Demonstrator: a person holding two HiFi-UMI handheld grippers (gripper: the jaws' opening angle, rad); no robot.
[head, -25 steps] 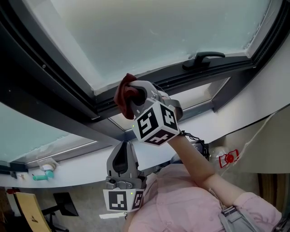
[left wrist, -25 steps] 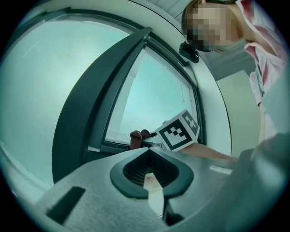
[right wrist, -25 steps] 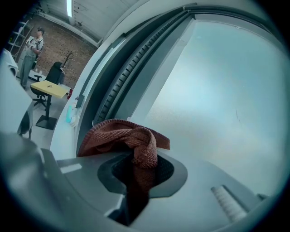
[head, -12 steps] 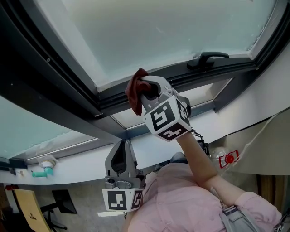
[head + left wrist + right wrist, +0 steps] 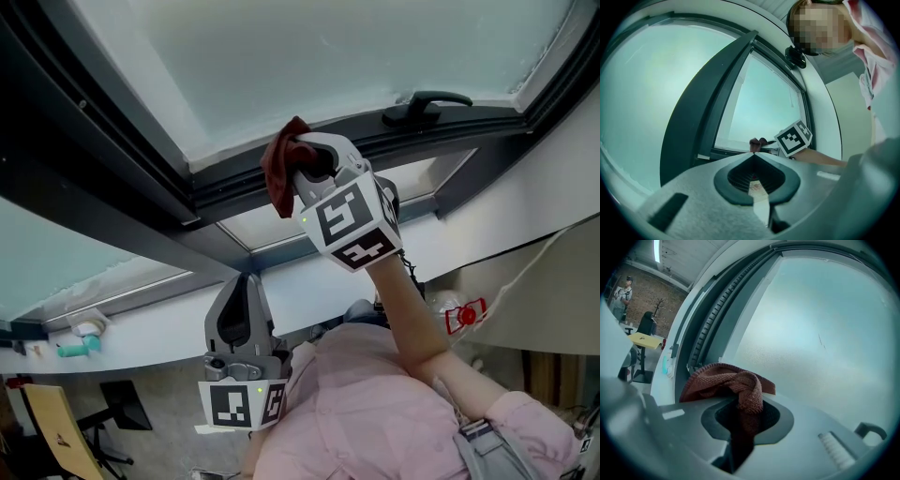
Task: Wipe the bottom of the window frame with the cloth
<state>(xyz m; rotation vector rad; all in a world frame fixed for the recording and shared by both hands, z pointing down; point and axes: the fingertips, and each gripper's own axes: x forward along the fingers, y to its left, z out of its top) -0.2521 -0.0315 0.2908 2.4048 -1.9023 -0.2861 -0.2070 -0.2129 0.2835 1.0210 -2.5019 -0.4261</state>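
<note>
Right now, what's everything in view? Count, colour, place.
window frame: one, dark grey, across the top
frosted panes: at least two, pale, inside the frame
window handle: one, black, on the bottom rail, right of the cloth
cloth: one, dark red, at the bottom rail
sill: one, white, under the window
teal object: one, on the sill, far left
red-and-white item: one, lower right
yellow table: one, background
chair: one, black, beside the table
right gripper: shut on the cloth, raised
left gripper: shut, empty, low
pink shirt: person's, bottom
</note>
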